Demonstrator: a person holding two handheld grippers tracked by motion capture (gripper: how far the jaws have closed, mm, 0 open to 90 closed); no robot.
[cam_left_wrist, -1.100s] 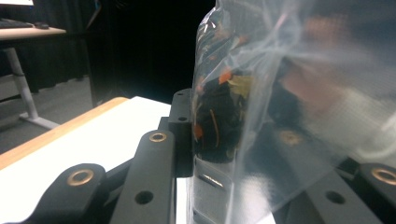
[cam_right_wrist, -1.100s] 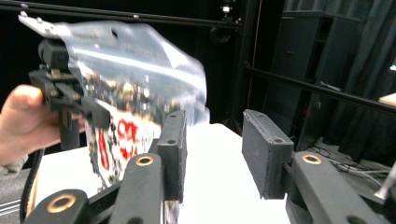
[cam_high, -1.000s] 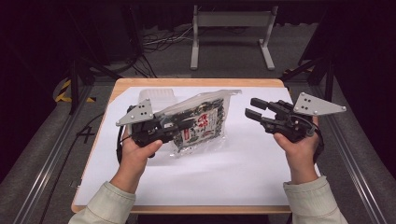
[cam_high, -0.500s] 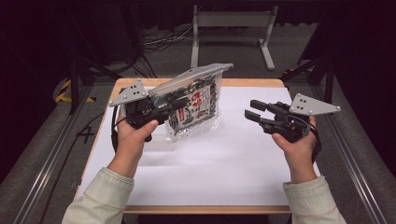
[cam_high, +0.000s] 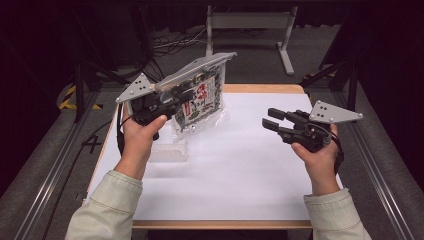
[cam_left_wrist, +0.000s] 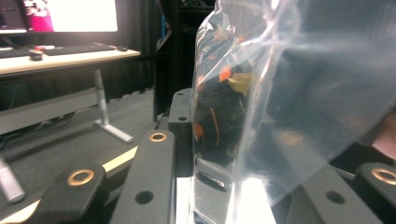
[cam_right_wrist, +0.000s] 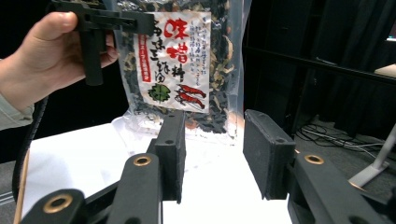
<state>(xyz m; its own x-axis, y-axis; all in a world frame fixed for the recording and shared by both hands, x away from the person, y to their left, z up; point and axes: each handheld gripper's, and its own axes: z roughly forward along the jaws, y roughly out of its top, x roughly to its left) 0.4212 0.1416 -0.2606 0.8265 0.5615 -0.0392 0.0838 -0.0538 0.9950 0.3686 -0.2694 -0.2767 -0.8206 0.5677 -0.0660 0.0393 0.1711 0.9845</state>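
A clear bag of dried food (cam_high: 200, 102) with a white label and red characters hangs above the back left of the table. My left gripper (cam_high: 181, 101) is shut on its side edge and holds it nearly upright, clear of the table. In the left gripper view the bag (cam_left_wrist: 261, 93) stands between the jaws, against the left pad (cam_left_wrist: 180, 121). My right gripper (cam_high: 270, 118) hovers over the right side of the table, open with nothing between its pads. In the right gripper view, the open right gripper (cam_right_wrist: 212, 154) points at the bag (cam_right_wrist: 182, 70), which hangs a little way off.
The table is covered by a white sheet (cam_high: 240, 165). A small clear plastic piece (cam_high: 167, 150) lies on it under the left hand. A metal stand (cam_high: 250, 20) and cables are on the floor behind the table. Rails run along both sides.
The left gripper has lifted the bag off the table, up and toward the back left, turning it more upright. The right gripper has stayed about where it was.
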